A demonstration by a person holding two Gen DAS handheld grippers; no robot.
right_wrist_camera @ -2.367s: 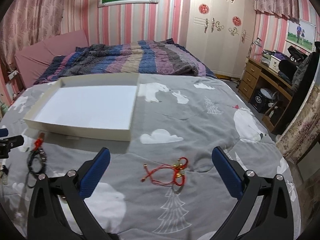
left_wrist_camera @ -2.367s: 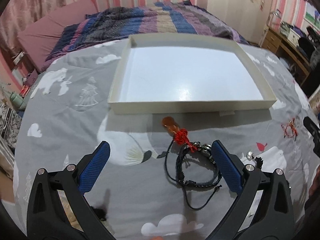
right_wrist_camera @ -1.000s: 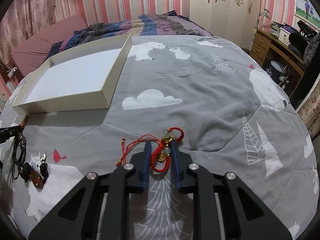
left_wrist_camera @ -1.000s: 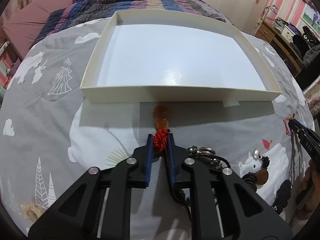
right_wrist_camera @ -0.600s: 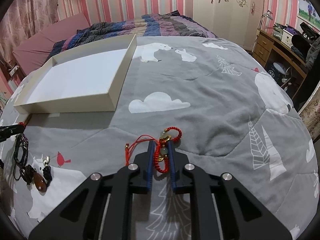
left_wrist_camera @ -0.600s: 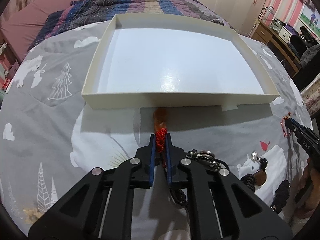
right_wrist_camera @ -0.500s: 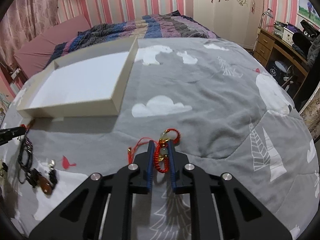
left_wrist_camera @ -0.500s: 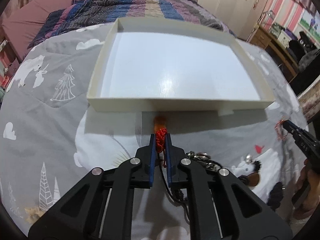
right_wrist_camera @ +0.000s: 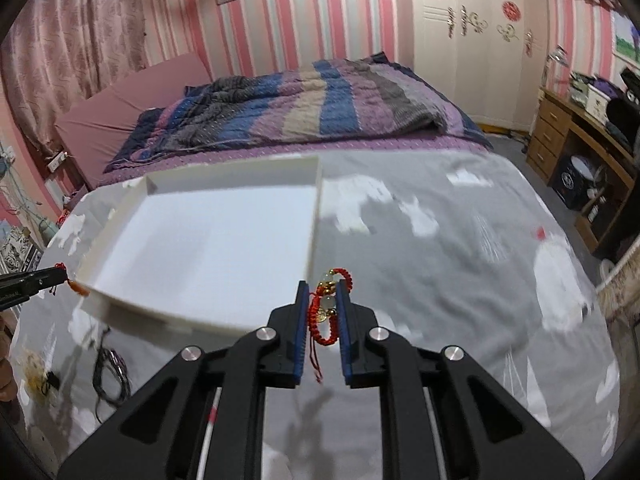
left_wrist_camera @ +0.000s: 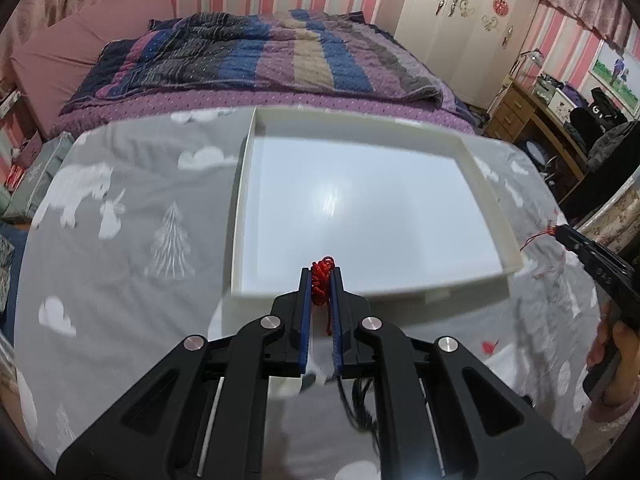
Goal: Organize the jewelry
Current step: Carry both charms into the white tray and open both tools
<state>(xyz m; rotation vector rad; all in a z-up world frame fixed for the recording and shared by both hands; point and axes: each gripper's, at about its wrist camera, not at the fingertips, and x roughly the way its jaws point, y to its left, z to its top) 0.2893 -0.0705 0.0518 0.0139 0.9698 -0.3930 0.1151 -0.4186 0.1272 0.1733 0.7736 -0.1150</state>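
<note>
My left gripper is shut on a red knotted cord and holds it lifted over the near rim of the white tray. Its amber pendant hangs below the left gripper in the right wrist view. My right gripper is shut on a red beaded bracelet with pale and gold beads, lifted above the grey bedspread just right of the tray. The tray looks empty in both views.
Black cord bracelets and small items lie on the grey bedspread left of the right gripper. A striped quilt is heaped behind the tray. A wooden desk stands at the right.
Both grippers closed on their pieces and have lifted them off the bedspread. The left one has carried the red cord up to the tray's near rim; the right one has risen beside the tray.
</note>
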